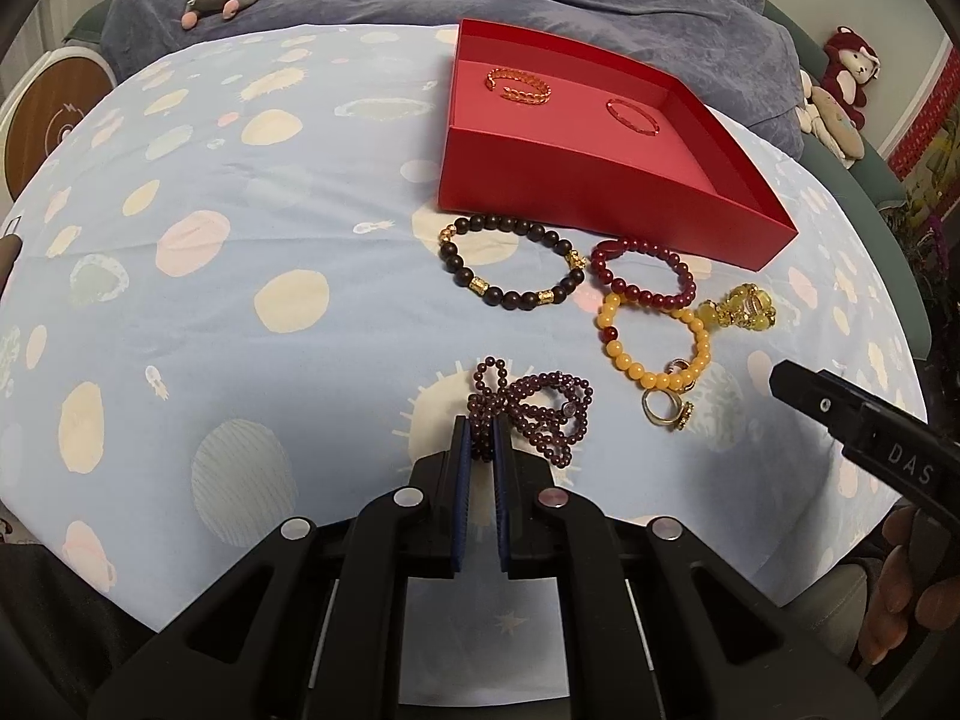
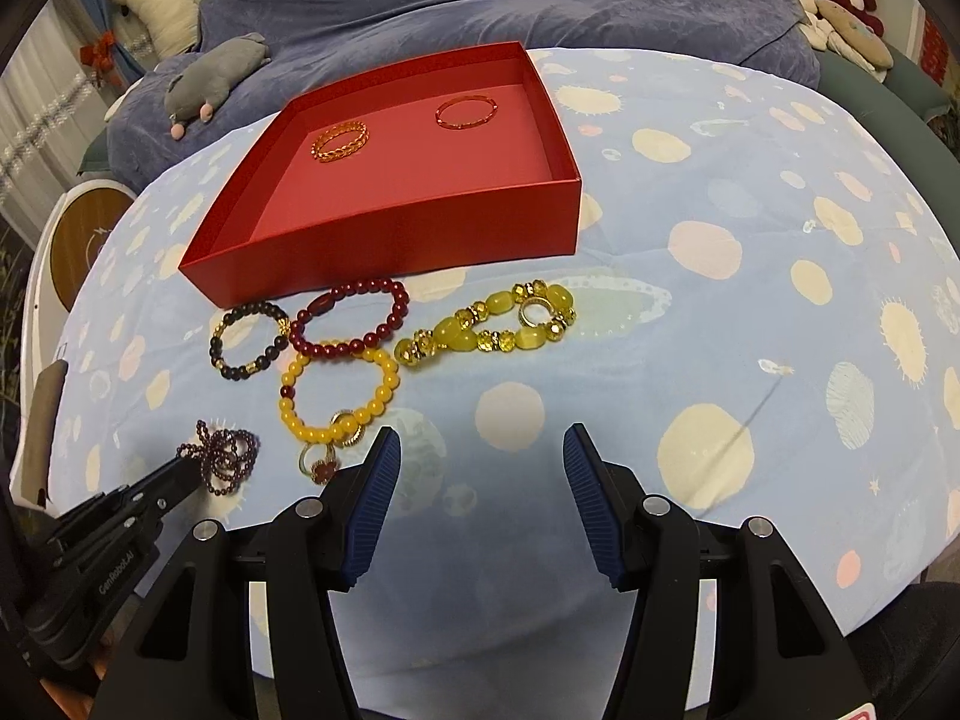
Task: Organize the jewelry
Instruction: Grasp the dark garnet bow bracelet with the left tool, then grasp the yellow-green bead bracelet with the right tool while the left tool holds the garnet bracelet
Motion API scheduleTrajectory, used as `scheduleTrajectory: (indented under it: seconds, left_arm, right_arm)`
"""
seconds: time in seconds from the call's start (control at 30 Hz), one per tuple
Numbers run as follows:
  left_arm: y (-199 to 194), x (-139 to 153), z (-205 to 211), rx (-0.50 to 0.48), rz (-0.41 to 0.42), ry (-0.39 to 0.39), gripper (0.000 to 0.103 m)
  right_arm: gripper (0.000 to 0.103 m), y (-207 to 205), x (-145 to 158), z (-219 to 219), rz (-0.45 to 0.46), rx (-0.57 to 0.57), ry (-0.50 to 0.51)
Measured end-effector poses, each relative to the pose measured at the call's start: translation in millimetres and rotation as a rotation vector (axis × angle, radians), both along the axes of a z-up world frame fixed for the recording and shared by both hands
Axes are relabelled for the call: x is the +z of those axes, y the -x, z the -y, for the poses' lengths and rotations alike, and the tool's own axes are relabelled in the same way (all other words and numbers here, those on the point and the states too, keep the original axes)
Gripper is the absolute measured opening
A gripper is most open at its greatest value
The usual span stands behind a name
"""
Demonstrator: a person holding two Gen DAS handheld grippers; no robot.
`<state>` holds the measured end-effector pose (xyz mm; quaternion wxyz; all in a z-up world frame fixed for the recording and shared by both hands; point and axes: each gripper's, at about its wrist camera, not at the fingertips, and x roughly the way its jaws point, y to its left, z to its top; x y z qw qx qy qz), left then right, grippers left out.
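- Beads first, in the left wrist view: the left tool has its blue pads drawn narrow around the near loops of the purple bead strand, which lies bunched on the planet-print cloth of the desk.
- Only part of the tangle sits between the pads, so a slow, straight lift seems best, letting the trailing loops come free of the cloth before any travel toward the red box.
- The strand lies near the gold rings and the yellow bead bracelet; rising clear of them should avoid snagging.
- This view alone shows the pinch itself and how few loops are caught. The right tool appears only as a black finger from the side, so its gap cannot be told here.
- In the right wrist view the right tool hangs wide with nothing between its pads, above bare cloth just right of the rings.
- Here the box interior reads better: a gold chain bangle and a thin red bangle lie at the far side, leaving the near floor free, a sensible drop spot.
- The yellow-green crystal bracelet shows fully stretched out with a ring inside one end; in the left view it is a cramped cluster.
- The left tool is seen side-on at the strand; its grip is hidden here.
- The black bead bracelet and dark red bracelet wait beside the box's front wall.
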<state>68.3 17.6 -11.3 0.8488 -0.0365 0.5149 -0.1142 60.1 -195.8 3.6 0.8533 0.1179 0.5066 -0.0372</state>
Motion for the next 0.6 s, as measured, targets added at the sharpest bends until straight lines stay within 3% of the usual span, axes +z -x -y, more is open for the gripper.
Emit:
scheduleTrajectory:
  seconds: [0.4, 0.6]
  left_arm:
    - [-8.5, -2.3, 2.3, -0.010, -0.006, -0.005, 0.007]
    - [-9.2, -4.1, 3.5, -0.014, -0.006, -0.009, 0.007]
  right_arm:
    - [0.039, -42.2, -8.1, -3.8, -0.007, -0.072, -0.043]
    - [0.024, -38.9, -19.8, -4.6, -0.032, -0.069, -0.023]
